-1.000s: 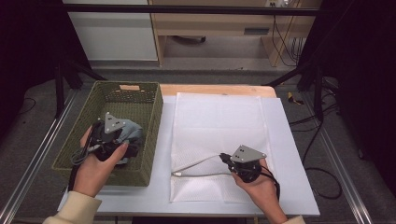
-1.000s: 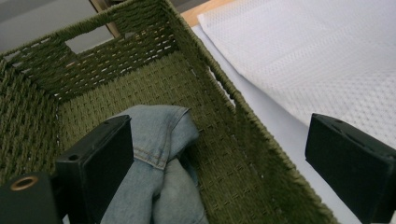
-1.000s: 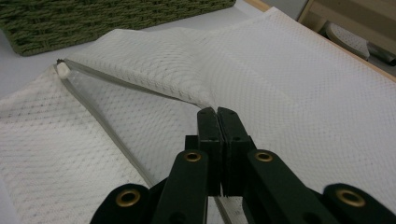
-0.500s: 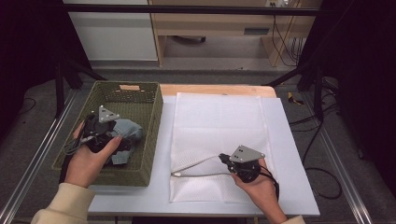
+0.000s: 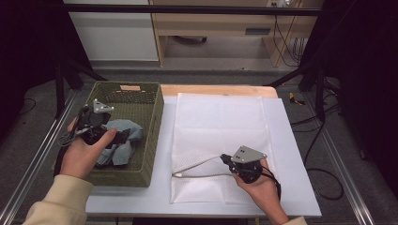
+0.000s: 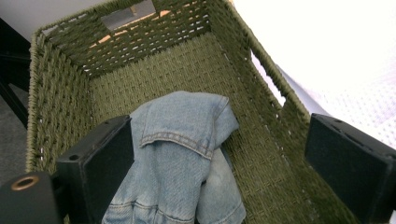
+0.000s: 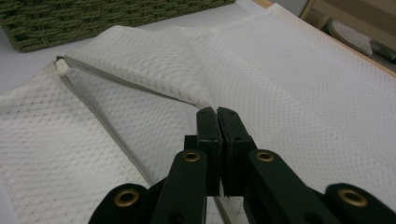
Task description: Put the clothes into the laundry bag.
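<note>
High view: right gripper (image 5: 226, 159) clamps the mesh laundry bag's (image 5: 220, 126) opening beside the wicker basket (image 5: 150, 136); left gripper (image 5: 123, 137), jaws apart, hangs over denim jeans (image 6: 187, 154) inside.

White table (image 5: 300, 187); wooden shelf (image 5: 211, 23) and cables (image 5: 286, 33) behind

Denim garment (image 6: 182, 154) cut off below

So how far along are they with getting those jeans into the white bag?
Done: the right hand-held gripper is shut on the mesh bag's zipper edge, lifting it open. In hand: the open left hand-held gripper hovers over the denim in the green basket. Left: grabbing the denim and putting it in the bag.
</note>
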